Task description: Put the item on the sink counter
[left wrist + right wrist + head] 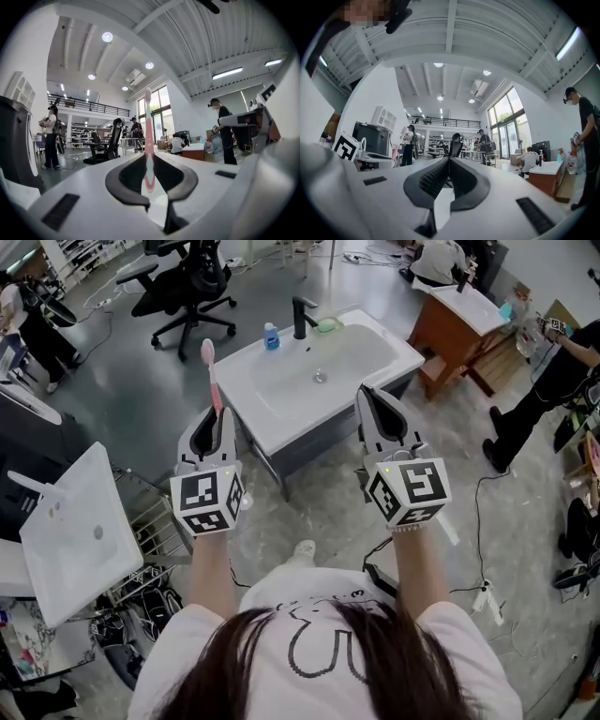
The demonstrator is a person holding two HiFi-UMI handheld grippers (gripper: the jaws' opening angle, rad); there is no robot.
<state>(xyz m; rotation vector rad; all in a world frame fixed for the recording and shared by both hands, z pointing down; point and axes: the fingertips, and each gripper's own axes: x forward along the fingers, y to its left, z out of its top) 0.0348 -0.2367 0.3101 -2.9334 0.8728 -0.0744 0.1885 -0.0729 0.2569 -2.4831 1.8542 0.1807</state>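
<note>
Head view, looking steeply down. The left gripper (217, 414) pinches a pink plastic toothbrush (211, 373) by the lower part of its handle. The brush stands upright, head uppermost, held in the air at the near left of the white rectangular sink counter (281, 427) and not resting on it. In the left gripper view the same toothbrush (148, 133) rises between the dark pads (125, 176) of the left gripper (149, 158), which close against it. The right gripper (368, 394) is held level beside the left one, over the counter's near right edge. The right gripper view shows its jaws pressed together with nothing between them (449, 160). On the far rim of the counter stand a black faucet (302, 315), a small blue bottle (271, 337) to its left and a pale green item (327, 324) to its right. A black office chair (187, 282) stands far left. A second white sink (75, 531) lies near left.
</note>
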